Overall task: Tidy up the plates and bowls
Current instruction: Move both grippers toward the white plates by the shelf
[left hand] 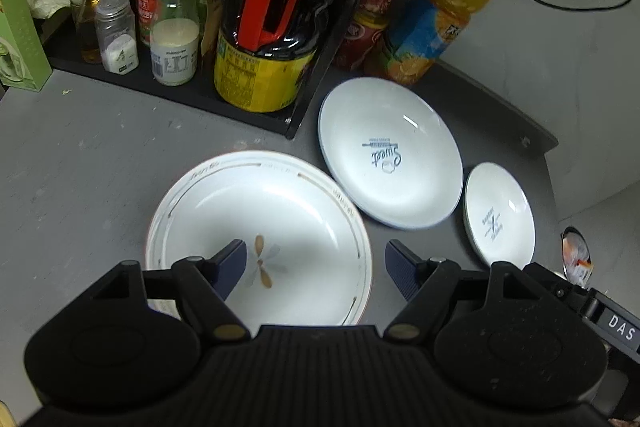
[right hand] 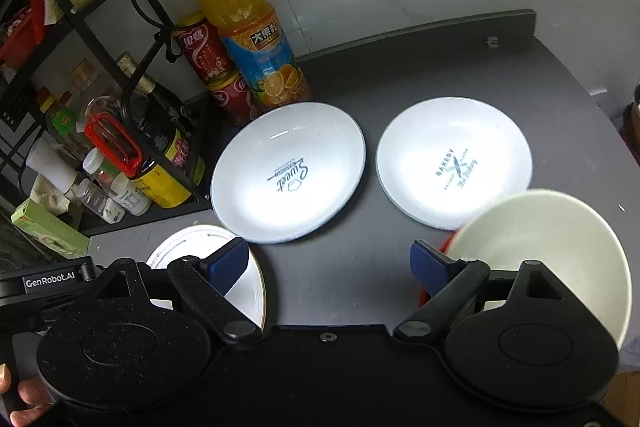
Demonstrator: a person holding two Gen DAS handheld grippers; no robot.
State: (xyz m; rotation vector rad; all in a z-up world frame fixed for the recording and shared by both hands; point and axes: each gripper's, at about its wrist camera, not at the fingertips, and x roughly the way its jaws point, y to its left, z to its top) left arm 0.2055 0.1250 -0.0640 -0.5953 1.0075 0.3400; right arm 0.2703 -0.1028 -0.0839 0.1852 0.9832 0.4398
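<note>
White crockery is spread singly over the grey counter [right hand: 360, 275], so the organizing is judged to be barely begun: nothing is stacked yet. A flower-patterned deep plate [left hand: 260, 239] is seen near the counter's front-left part, just in front of the black condiment rack [left hand: 224, 99]. A "Sweet" plate [right hand: 288, 171] is placed toward the back edge, beside the orange juice bottle [right hand: 248, 27] and red cans [right hand: 208, 59]. A smaller "Bakery" plate [right hand: 454, 163] is set nearer the right edge, close to but apart from the "Sweet" plate. A cream bowl [right hand: 552, 251] is seen at the front right, its rim overlapping the "Bakery" plate in view; contact cannot be told.

The left gripper [left hand: 316, 267] is held above the flower-patterned plate with jaws spread wide and nothing grasped. The right gripper [right hand: 332, 263] is likewise held wide apart and empty, over bare counter between the plates. All four pieces are judged still to be gathered.
</note>
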